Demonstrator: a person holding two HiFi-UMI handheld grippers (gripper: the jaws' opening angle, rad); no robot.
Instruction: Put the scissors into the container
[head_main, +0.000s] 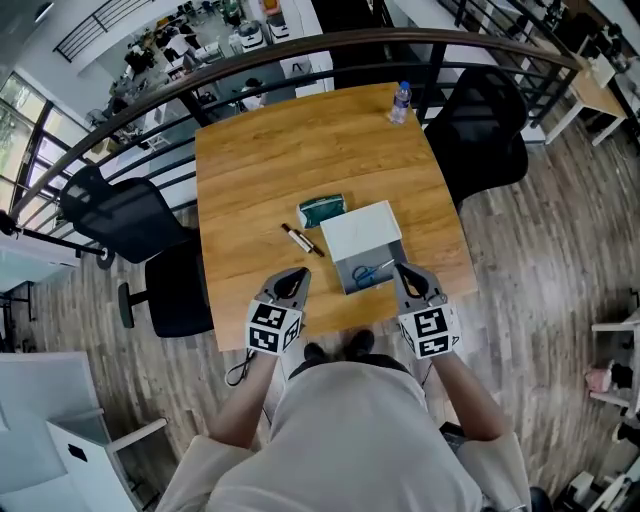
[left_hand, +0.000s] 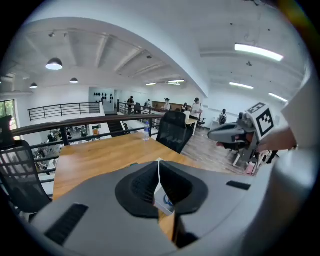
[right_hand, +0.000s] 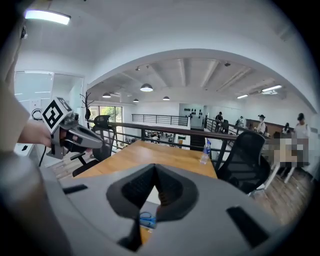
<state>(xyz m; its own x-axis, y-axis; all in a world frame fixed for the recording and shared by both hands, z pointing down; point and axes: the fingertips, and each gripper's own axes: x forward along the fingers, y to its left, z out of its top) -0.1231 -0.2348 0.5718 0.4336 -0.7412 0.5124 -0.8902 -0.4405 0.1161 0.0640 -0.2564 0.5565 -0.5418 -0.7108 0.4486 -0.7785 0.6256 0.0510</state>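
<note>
Both claws are pinched shut and hold nothing. Your left claw (head_main: 296, 274) and your right claw (head_main: 404, 268) hang above the near edge of the wooden bench (head_main: 260, 170). The blue-handled scissors (head_main: 368, 274) lie inside the open white box container (head_main: 351, 286). That box sits close to the edge, so I think a low swing of a claw could bump it off.

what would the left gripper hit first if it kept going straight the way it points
Likely the table close to the pen, left of the container; depth is unclear.
</note>
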